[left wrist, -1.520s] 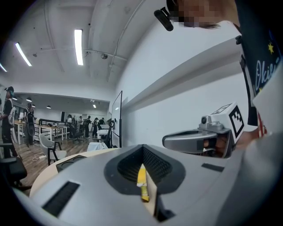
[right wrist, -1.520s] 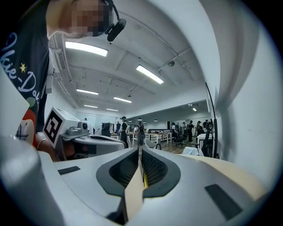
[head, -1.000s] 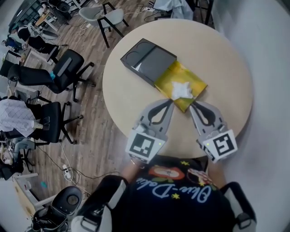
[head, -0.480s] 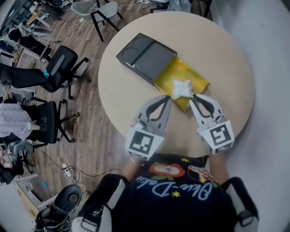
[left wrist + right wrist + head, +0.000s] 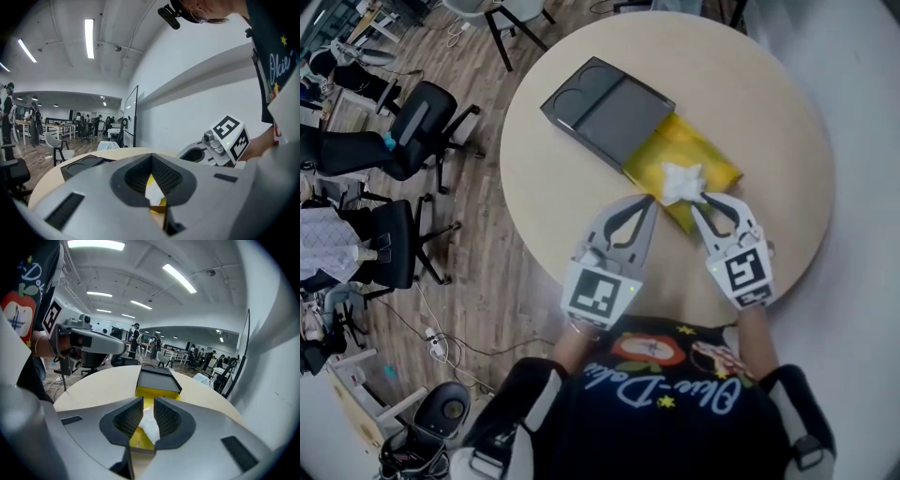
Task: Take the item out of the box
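A dark grey box sleeve (image 5: 602,105) lies on the round table (image 5: 562,202), with its yellow inner tray (image 5: 711,157) slid out toward me. In the tray's near end sits a crumpled white item (image 5: 682,181). My right gripper (image 5: 703,198) reaches that item's near edge; the right gripper view shows the jaws (image 5: 144,420) shut on the white item (image 5: 151,428), with the yellow tray (image 5: 158,393) and grey sleeve (image 5: 157,377) beyond. My left gripper (image 5: 649,200) rests beside the tray's near left corner, shut and empty. Between the left jaws (image 5: 154,190) I glimpse white and yellow.
Several office chairs (image 5: 422,122) stand on the wooden floor left of the table. The table's near edge (image 5: 675,314) runs under both grippers. The grey sleeve (image 5: 82,165) and the right gripper's marker cube (image 5: 229,136) show in the left gripper view.
My right gripper has moved forward to the white item and its tips now meet it. The left gripper has barely shifted. The box and tray stay put.
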Available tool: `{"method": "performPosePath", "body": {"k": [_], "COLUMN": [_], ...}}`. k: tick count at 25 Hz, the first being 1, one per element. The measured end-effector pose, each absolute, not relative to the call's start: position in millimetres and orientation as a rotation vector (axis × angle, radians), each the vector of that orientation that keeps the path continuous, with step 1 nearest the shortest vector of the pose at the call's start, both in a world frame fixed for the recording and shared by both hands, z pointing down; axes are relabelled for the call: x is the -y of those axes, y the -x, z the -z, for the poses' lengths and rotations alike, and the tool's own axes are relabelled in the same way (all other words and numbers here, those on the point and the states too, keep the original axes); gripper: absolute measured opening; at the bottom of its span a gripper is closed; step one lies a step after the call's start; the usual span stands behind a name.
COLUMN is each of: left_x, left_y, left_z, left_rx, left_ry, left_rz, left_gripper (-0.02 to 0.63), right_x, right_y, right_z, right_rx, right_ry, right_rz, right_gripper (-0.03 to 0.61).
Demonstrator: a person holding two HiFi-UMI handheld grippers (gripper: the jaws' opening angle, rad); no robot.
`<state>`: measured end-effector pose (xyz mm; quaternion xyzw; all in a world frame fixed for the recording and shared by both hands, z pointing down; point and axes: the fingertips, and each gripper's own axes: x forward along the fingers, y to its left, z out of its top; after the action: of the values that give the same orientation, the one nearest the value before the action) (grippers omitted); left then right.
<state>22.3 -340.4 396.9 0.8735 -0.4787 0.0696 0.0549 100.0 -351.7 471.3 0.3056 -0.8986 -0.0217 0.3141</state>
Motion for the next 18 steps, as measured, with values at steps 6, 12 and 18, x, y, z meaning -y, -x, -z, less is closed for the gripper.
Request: {"method": "performPosePath", "body": {"k": [6, 12, 18], "left_x": [349, 355, 366], "left_y": [-19, -12, -4], "left_z": [-406, -412, -421], "left_rx": [1.452, 1.466, 1.487], "left_ry": [-2.633, -2.605, -2.573], "left_rz": [-0.217, -0.213, -0.219], "left_gripper": [-0.012, -0.012, -0.012], "right_x": [356, 360, 372], "right_y": [-98, -97, -97], "right_z": [-504, -533, -562], "right_rx": [2.29, 2.209, 2.106], "right_ry": [-0.702, -0.6, -0.473], "right_rz": [0.063, 0.088, 0.209], "right_gripper": [0.052, 0.067, 0.074]}}
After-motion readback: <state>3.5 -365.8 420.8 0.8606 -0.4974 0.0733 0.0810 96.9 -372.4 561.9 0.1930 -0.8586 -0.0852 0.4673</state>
